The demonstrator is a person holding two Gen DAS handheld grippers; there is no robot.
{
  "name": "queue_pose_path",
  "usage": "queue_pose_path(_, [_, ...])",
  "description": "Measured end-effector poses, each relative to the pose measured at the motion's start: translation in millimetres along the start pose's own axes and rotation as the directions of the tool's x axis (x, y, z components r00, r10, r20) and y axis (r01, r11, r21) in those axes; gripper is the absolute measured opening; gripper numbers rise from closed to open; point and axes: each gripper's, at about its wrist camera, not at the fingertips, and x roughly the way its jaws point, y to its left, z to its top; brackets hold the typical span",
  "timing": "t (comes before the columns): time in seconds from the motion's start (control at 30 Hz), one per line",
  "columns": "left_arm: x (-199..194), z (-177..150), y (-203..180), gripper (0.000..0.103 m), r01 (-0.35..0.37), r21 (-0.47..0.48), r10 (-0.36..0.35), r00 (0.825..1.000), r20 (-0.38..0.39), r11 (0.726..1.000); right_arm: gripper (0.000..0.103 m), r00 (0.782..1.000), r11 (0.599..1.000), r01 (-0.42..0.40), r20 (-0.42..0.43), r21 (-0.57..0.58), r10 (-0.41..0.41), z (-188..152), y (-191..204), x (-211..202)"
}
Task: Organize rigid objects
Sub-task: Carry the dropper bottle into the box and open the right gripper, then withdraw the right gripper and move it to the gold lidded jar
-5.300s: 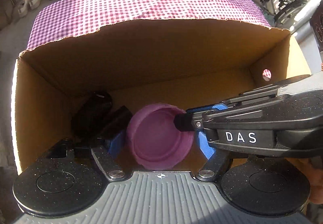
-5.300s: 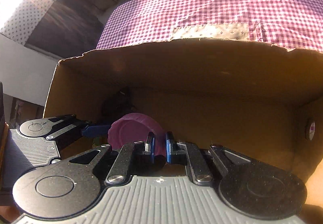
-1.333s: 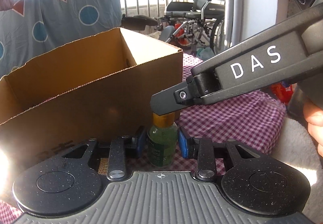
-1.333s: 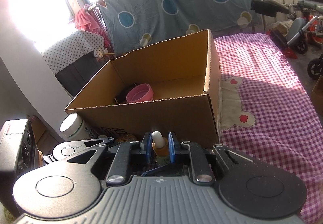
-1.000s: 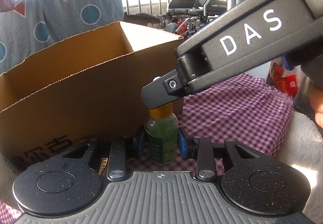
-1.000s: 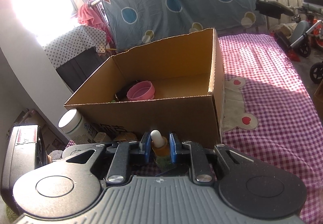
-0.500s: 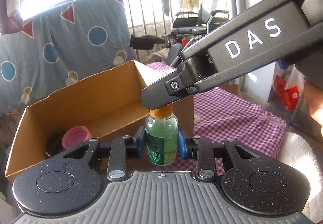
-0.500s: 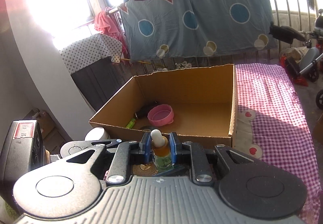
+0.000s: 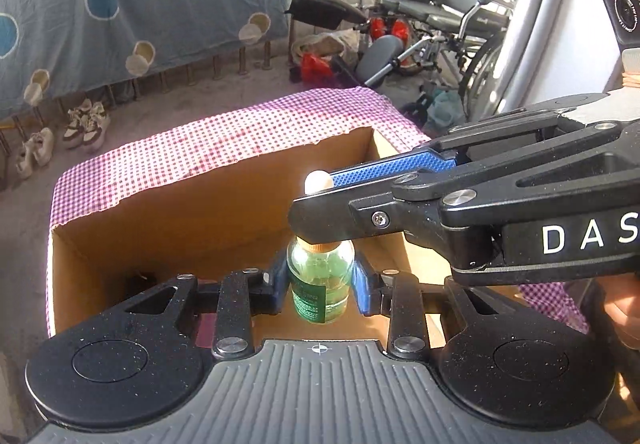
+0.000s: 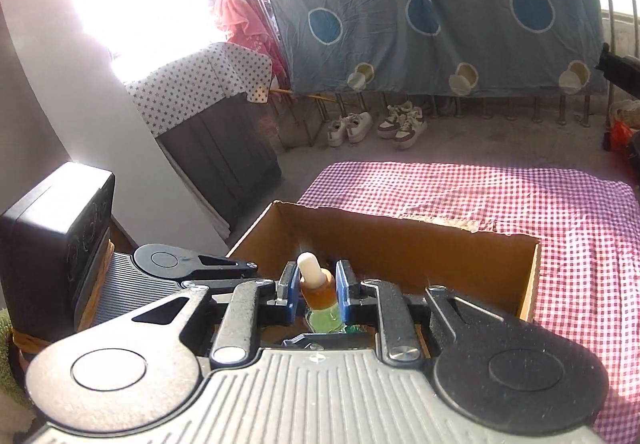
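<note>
I have the dropper bottle [image 9: 321, 286] held by both grippers at once, above the open cardboard box [image 9: 208, 211]. My left gripper [image 9: 318, 286] pinches the clear glass body, its blue pads pressed against either side of the greenish liquid and the dark green label. My right gripper [image 10: 317, 290] reaches in from the right in the left wrist view and pinches the amber collar just below the white rubber bulb [image 10: 309, 267]; in the right wrist view the bulb stands up between the blue pads and the green body shows below them. The bottle is upright in both views.

The box sits on a bed covered with a purple-and-white checked cloth [image 10: 500, 199]; I cannot tell how high the bottle is above the box floor. Something dark lies in the box's far left corner [image 9: 140, 278], too shadowed for me to name.

Beyond the bed, on the far side, a blue sheet with circles and red triangles [image 10: 440, 15] hangs on a railing, with pairs of sneakers [image 10: 376, 125] on the floor beneath it. A wheelchair [image 9: 448, 23] stands at the far right in the left wrist view.
</note>
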Motion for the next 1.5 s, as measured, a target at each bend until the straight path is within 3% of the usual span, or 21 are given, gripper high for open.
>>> queue_pose_path(0.13, [38.1,6.0,31.4,0.032,0.024,-0.103,-0.034,0.995,-0.090,0.994,0.021,0.997,0.998,-0.016,-0.070,0.068,0.021,9.9,-30.3,43.0])
queue_pose_path(0.37, [67.4,11.6,52.1,0.032,-0.023,-0.141,0.000,0.988,-0.155,0.990,0.020,0.992,0.997,0.007,-0.124,0.081,0.003,14.7,-50.4,90.1])
queue_pose_path(0.53, [73.8,12.8,64.5,0.036,-0.042,-0.225,0.009,0.990,-0.142,0.973,0.018,0.992,0.998,0.028,-0.123,0.055,-0.021,16.4,-52.5,105.3])
queue_pose_path(0.67, [73.3,13.0,68.3,0.041,-0.071,-0.227,0.043,0.991,-0.126,0.971,0.012,0.993,0.999,0.027,-0.119,0.046,-0.021,14.8,-52.7,111.1])
queue_pose_path(0.87, [67.5,15.1,70.7,0.060,-0.051,-0.243,0.026,0.994,-0.102,0.969,0.013,0.995,0.999,0.026,-0.095,0.026,-0.023,20.0,-45.2,106.0])
queue_pose_path(1.03, [48.1,17.0,64.5,0.085,-0.041,-0.251,0.030,0.998,-0.046,0.967,0.014,0.998,0.999,0.013,-0.056,0.041,-0.011,23.7,-39.4,81.7])
queue_pose_path(1.3, [-9.1,14.9,49.5,0.094,-0.032,-0.254,0.041,0.999,0.033,0.967,0.014,0.996,0.996,-0.002,0.092,0.087,-0.006,1.5,-23.5,-25.3])
queue_pose_path(1.5, [-86.1,-7.7,19.1,0.102,0.035,-0.149,-0.014,0.990,0.141,0.988,0.018,0.975,0.989,-0.058,0.220,0.137,0.027,-58.3,-4.3,-121.1])
